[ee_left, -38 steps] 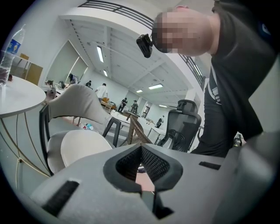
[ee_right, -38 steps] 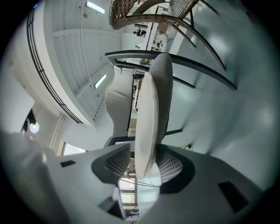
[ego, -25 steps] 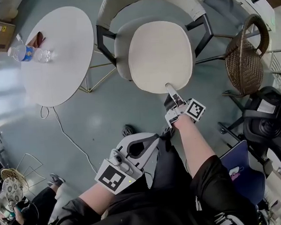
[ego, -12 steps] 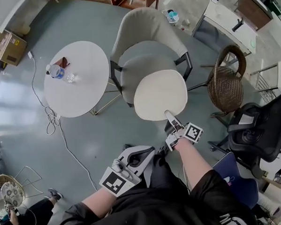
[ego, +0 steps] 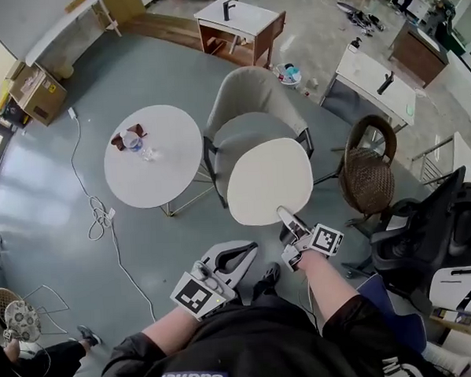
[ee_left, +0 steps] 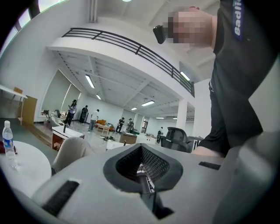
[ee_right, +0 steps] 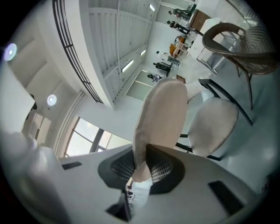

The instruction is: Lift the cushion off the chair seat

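Note:
The cream oval cushion (ego: 269,180) hangs clear of the grey armchair (ego: 250,100), whose bare seat (ego: 234,138) shows behind and to its left. My right gripper (ego: 289,217) is shut on the cushion's near edge. In the right gripper view the cushion (ee_right: 159,109) stands up from between the pads (ee_right: 164,170), with the armchair (ee_right: 212,124) beyond it. My left gripper (ego: 243,249) sits low by my body, left of the cushion and apart from it. Its jaws are shut on nothing, as the left gripper view also shows for the left gripper (ee_left: 142,151).
A round white table (ego: 168,179) with a water bottle (ego: 136,144) stands left of the armchair. A wicker chair (ego: 368,173) and a black office chair (ego: 415,241) crowd the right. A cable (ego: 103,222) trails on the floor. A wooden cabinet (ego: 235,26) stands behind.
The cushion has come up off the seat and toward me, held in the right gripper. Both grippers have risen and the chair and table look smaller and farther below.

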Motion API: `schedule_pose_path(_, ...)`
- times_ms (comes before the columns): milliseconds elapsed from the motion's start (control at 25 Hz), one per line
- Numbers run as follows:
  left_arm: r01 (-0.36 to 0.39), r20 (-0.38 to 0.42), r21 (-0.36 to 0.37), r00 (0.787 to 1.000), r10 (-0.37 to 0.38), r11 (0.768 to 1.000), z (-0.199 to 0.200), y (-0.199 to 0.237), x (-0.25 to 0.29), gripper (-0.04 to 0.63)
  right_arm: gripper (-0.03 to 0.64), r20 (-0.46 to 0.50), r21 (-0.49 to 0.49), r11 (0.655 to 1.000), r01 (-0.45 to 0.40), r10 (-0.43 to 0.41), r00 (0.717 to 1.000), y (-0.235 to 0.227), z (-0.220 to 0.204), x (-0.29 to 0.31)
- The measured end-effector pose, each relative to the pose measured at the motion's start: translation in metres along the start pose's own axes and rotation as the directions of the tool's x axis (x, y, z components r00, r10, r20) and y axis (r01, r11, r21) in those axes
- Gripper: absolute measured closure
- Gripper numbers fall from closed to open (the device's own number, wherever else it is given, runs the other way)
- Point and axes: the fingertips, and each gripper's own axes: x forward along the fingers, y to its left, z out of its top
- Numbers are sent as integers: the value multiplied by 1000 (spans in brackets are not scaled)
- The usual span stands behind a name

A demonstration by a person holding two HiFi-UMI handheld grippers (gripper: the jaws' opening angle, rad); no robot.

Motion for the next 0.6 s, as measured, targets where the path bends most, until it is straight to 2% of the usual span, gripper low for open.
schedule_pose_path(120,-10,31,54,999,9,998,24,0,-8,583,555,-27,-61,998,-10,8,1000,39,3,-1)
schedule_pose_path(240,-18,66,91,998,12,996,44,-3,-13,583,557,-56,-132,991,16,-24,998,67,4,-9)
schedule_pose_path(480,-19,61,56,998,15,998,49,-14,-17,583,558,-104,-263,964,32,-62,993,106,3,-30)
schedule_pose_path(600,-13,70,67,998,8,998,55,-16,-15,583,558,-135,-341,940,24,-74,988,123,-5,-35)
